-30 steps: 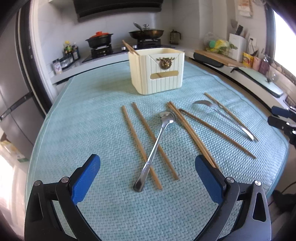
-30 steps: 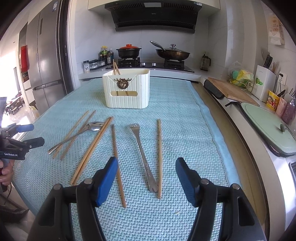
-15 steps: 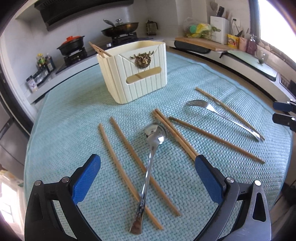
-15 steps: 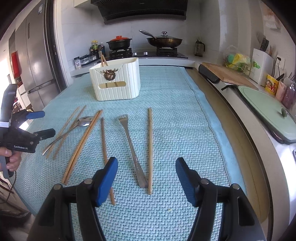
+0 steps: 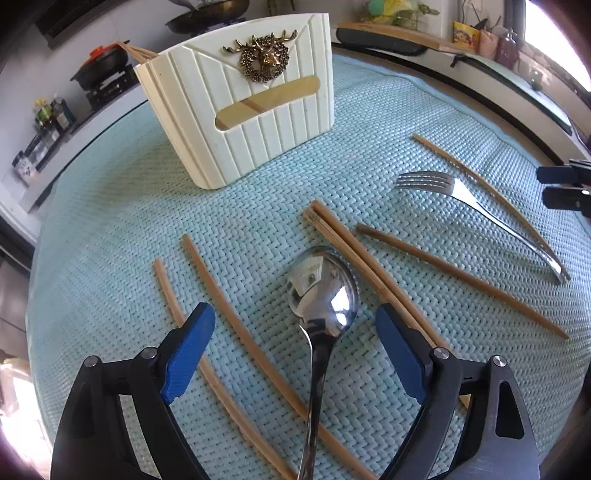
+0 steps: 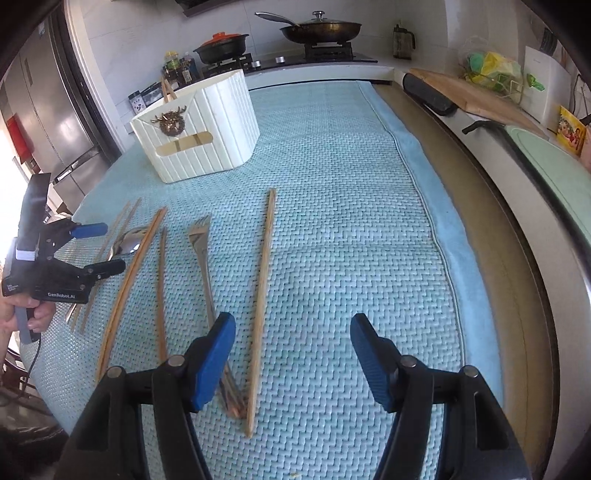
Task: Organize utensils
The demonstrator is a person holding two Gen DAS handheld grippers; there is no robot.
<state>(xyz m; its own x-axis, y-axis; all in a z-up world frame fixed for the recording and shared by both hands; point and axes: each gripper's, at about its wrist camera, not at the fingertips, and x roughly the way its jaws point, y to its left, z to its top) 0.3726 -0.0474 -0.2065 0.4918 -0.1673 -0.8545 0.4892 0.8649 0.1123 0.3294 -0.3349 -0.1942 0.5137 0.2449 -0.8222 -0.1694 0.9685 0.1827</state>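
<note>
A steel spoon [image 5: 323,291] lies on the light blue woven mat [image 5: 110,221], its handle running back between the fingers of my left gripper [image 5: 293,350]. The jaws are closing, with both blue pads still clear of the spoon. Several wooden chopsticks [image 5: 236,332] lie around it, and a fork [image 5: 476,206] lies to the right. My right gripper [image 6: 293,356] stands open low over a single chopstick [image 6: 262,295]; the fork [image 6: 203,254] handle runs under its left finger. The cream utensil holder [image 5: 243,110] [image 6: 199,125] stands behind, chopsticks [image 6: 168,88] sticking out of it.
The left gripper [image 6: 99,251], held by a hand, shows at the left edge of the right wrist view. A bare counter strip [image 6: 491,236] runs along the mat's right side. Stove pots [image 6: 321,29], a cutting board [image 6: 480,92] and a fridge [image 6: 48,110] stand behind.
Both grippers have moved forward and down toward the utensils. The spoon now sits between the left fingers, which have narrowed. The right gripper came over the single chopstick and the fork's handle.
</note>
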